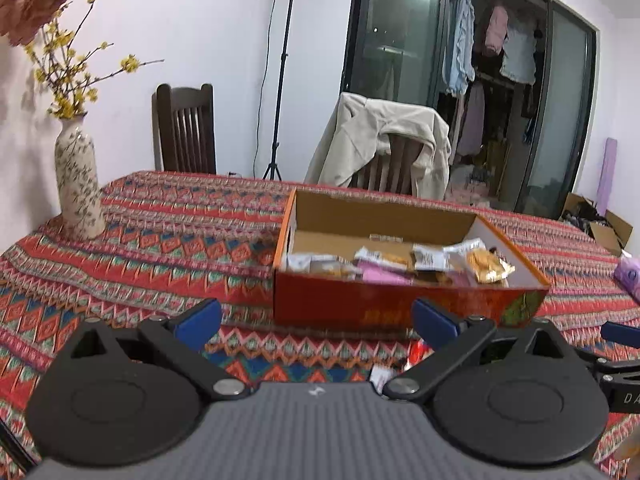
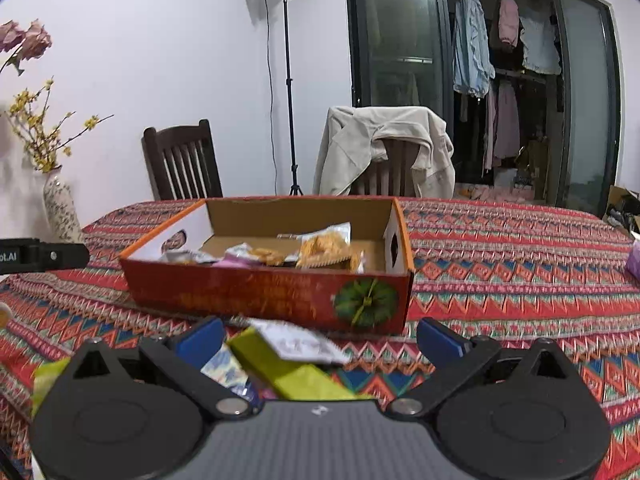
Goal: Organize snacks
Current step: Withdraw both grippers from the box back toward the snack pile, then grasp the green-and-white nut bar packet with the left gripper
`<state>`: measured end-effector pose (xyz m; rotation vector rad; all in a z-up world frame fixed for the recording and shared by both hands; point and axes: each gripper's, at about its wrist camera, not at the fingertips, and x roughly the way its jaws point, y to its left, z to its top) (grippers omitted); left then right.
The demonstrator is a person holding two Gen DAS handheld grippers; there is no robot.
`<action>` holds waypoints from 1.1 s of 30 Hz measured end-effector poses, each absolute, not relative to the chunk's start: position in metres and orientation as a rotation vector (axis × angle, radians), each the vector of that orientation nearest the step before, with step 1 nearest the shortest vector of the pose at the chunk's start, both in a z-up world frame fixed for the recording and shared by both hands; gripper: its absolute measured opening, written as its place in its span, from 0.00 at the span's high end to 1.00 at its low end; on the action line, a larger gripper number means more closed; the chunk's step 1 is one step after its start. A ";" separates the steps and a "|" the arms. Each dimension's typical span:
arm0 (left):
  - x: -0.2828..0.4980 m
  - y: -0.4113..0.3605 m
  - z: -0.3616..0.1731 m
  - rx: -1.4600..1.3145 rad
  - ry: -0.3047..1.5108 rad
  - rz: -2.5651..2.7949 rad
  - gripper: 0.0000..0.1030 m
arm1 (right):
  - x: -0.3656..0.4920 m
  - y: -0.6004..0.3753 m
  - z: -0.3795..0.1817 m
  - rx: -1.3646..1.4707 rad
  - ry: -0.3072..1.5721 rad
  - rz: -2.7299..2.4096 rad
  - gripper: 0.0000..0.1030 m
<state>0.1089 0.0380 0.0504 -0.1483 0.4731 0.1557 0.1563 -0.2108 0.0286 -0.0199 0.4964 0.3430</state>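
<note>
An open red cardboard box (image 1: pixel 384 306) sits on the patterned tablecloth and holds several snack packets (image 1: pixel 484 266); it also shows in the right wrist view (image 2: pixel 256 294) with packets (image 2: pixel 324 248) inside. My left gripper (image 1: pixel 316 320) is open and empty, just in front of the box. My right gripper (image 2: pixel 320 338) is open above loose snacks on the cloth: a yellow-green packet (image 2: pixel 296 376), a white packet (image 2: pixel 300 344) and a blue-white packet (image 2: pixel 228 370). The packets lie between and below the fingers; no contact shows.
A flowered vase (image 1: pixel 78 184) stands at the table's left. Two chairs (image 1: pixel 186 130) stand behind the table, one draped with a beige jacket (image 1: pixel 384 140). A light stand (image 2: pixel 286 80) is by the wall. A purple packet (image 1: pixel 628 274) lies at the right edge.
</note>
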 end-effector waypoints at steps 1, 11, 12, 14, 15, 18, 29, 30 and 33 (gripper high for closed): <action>0.104 0.037 0.049 -0.147 0.478 0.160 0.00 | 0.152 -0.211 0.028 -0.018 0.498 0.346 0.00; 0.069 0.017 0.037 -0.119 0.528 0.193 0.00 | 0.115 -0.221 0.018 -0.001 0.499 0.355 0.00; 0.066 0.015 0.036 -0.117 0.534 0.195 0.00 | 0.112 -0.222 0.017 -0.001 0.500 0.354 0.00; 0.060 0.010 0.032 -0.113 0.547 0.199 0.00 | 0.107 -0.224 0.015 0.003 0.503 0.360 0.00; 0.057 0.008 0.030 -0.112 0.553 0.202 0.00 | 0.104 -0.225 0.013 0.005 0.504 0.364 0.00; 0.049 0.004 0.025 -0.110 0.574 0.221 0.00 | 0.098 -0.226 0.010 0.006 0.505 0.367 0.00; 0.041 -0.009 0.016 -0.147 0.659 0.319 0.00 | 0.085 -0.241 0.002 0.040 0.504 0.383 0.00; 0.041 -0.009 0.014 -0.155 0.667 0.327 0.00 | 0.085 -0.243 0.001 0.044 0.505 0.385 0.00; 0.042 -0.011 0.010 -0.167 0.692 0.348 0.00 | 0.085 -0.247 -0.002 0.056 0.509 0.390 0.00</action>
